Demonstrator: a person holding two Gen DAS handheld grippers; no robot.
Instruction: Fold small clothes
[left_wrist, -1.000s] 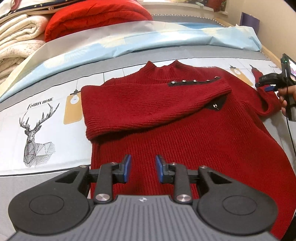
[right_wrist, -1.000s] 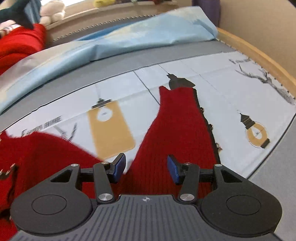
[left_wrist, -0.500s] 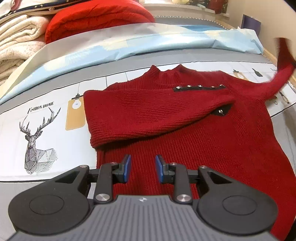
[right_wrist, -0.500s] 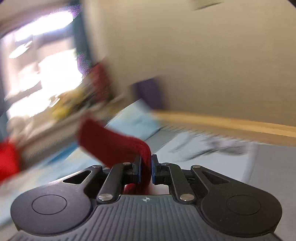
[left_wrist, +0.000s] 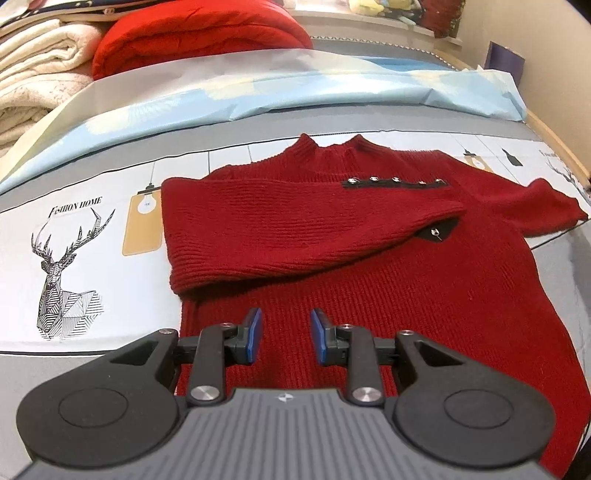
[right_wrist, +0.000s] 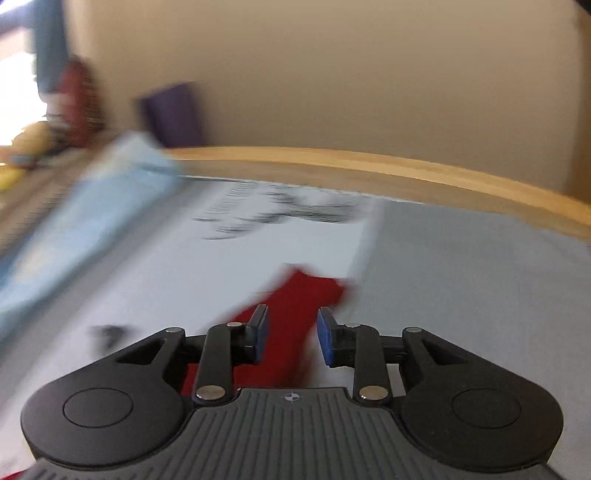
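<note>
Red sweater (left_wrist: 388, 280) flat on the bed (left_wrist: 110, 229), one sleeve folded across, the other lying loose at my right.

My left gripper (left_wrist: 283, 336) hangs spread and empty over the hem; the body runs away from it toward the collar. The unfolded sleeve (right_wrist: 299, 306) points outward, directly ahead of my right gripper (right_wrist: 291, 338), also spread, gripping nothing, and clearly the nearer one. The right view is motion-blurred, so I cannot tell whether the pads touch the knit; the cuff is indistinct.
</note>
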